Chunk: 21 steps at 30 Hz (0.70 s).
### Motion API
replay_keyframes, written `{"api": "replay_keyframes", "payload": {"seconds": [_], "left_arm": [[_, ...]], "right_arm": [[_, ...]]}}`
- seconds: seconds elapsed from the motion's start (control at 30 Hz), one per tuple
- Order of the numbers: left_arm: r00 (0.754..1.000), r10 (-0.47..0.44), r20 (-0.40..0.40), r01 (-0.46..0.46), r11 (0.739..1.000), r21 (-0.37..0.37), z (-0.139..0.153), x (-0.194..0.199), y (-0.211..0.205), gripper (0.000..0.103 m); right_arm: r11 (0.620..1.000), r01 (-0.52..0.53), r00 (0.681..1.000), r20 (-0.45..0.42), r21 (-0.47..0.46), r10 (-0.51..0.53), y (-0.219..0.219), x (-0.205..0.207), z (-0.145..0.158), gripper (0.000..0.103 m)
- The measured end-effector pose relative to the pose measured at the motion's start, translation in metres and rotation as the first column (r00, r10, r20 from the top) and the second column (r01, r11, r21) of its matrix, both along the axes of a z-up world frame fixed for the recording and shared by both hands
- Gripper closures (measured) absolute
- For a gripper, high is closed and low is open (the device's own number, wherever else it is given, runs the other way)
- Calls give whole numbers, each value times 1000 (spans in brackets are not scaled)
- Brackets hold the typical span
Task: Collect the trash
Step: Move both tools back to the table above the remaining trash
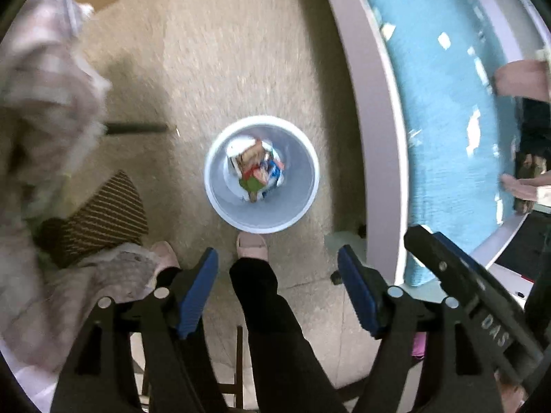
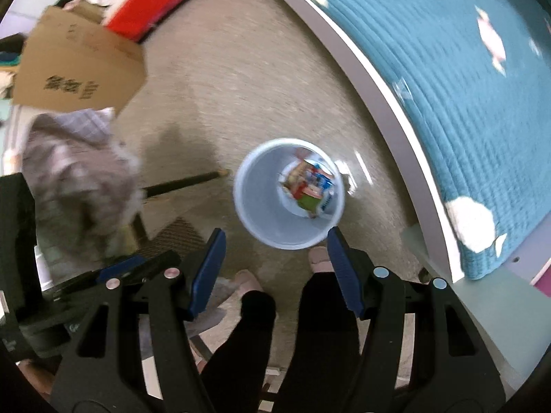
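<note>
— Hovering where, your tongs?
— Left gripper (image 1: pixel 277 287) and right gripper (image 2: pixel 275 270): both spread, holding nothing. White bin (image 1: pixel 220 203), trash (image 1: pixel 256 168) inside, ahead between your fingertips on carpet (image 1: pixel 213 62).

the trash (image 1: pixel 256 172) inside the white bin (image 1: pixel 220 203) is a blurred heap of coloured wrappers, and the separate pieces cannot be told apart in either view. the checked cloth (image 2: pixel 75 172) at the left is smeared by motion. the cardboard box (image 2: pixel 79 69) is cut off by the left wrist picture's top edge, and its printed lettering is too blurred to read.
</note>
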State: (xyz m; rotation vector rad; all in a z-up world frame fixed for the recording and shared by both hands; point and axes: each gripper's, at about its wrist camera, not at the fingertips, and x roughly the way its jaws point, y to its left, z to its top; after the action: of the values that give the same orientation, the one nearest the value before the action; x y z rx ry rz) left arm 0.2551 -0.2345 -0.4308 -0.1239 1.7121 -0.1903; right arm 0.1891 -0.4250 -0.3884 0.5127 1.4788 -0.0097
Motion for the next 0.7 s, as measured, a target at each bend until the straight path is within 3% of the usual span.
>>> {"api": "replay_keyframes", "payload": {"seconds": [0.13,0.33,0.57,0.7], "left_arm": [[991,30,129,-31,1000,5,78,-7,28,27],[955,166,245,-173,985,11,151,-22,98,24],[901,295,316,-314,949,9,195,-38,197,24],[871,374,319,-394,919,-4,197,-44,261,24]], "right_arm": [[996,-82,993,82,31,79,23,8,58,39],[968,-245,954,188,52,232,84,18,122,39],[931,-360,911,236,59,338,175,38,151,39],[913,-406,888,253,40,384,227,48,160,39]]}}
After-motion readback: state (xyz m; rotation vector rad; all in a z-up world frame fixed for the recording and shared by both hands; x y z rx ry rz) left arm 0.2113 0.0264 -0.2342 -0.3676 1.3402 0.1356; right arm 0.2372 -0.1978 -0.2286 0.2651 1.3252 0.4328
